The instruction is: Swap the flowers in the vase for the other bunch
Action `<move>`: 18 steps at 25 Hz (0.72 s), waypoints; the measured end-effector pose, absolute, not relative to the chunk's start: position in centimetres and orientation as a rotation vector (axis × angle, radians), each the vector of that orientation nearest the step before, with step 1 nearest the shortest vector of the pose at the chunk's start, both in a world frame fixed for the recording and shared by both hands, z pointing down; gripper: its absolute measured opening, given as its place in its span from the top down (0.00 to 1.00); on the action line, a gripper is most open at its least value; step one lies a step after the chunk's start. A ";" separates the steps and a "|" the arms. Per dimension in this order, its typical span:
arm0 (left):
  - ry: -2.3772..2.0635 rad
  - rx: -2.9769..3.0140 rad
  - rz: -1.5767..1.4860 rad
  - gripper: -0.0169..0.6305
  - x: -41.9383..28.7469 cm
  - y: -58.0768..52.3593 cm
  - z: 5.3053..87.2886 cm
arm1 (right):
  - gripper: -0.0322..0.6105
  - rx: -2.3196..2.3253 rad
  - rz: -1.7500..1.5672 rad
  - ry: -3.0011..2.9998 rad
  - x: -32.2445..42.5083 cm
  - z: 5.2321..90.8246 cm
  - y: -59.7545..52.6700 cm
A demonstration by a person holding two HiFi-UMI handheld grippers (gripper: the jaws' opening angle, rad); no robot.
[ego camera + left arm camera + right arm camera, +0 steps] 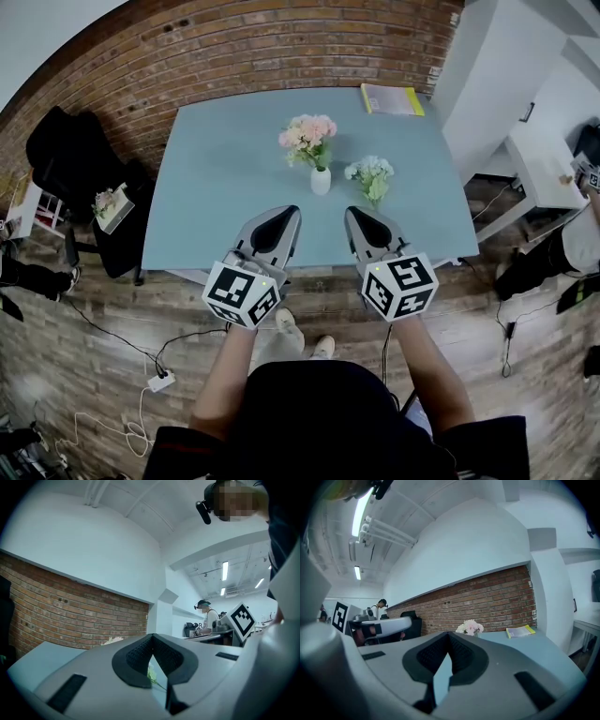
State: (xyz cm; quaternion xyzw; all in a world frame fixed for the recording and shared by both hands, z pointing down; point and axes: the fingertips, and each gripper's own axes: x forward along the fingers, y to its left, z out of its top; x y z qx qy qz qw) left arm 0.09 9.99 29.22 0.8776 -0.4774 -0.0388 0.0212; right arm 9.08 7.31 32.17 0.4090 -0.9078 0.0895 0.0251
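Observation:
A small white vase [321, 180] stands mid-table and holds a bunch of pink flowers [307, 134]. Just right of it a bunch of white and green flowers [370, 175] lies on the blue table [216, 187]. My left gripper [284, 216] and right gripper [358, 216] hover side by side over the table's near edge, both shut and empty, short of the vase. In the left gripper view the left gripper [152, 640] has white-green blossoms [151, 672] showing below its closed tips. From the right gripper [449, 637] the pink flowers [469, 626] appear ahead, slightly right.
A yellow book [392, 99] lies at the table's far right corner, also in the right gripper view as the yellow book [520, 631]. A black chair [66, 141] and a small stand [112, 206] sit to the left, white furniture [525, 112] to the right, a brick wall behind.

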 end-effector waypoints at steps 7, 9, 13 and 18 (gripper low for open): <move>-1.484 2.714 -0.123 0.96 -0.3 11.5 29.3 | 0.93 1.253 0.273 -2.812 8.5 32.1 8.7; -1.481 2.713 -0.129 0.96 -0.4 11.6 29.4 | 0.93 1.251 0.274 -2.811 8.3 32.2 8.9; -1.465 2.712 -0.134 0.96 -0.6 11.7 29.6 | 0.93 1.258 0.274 -2.806 7.9 32.2 9.0; -1.436 2.717 -0.124 0.96 -1.1 11.8 30.0 | 0.93 1.277 0.275 -2.794 7.3 32.2 9.0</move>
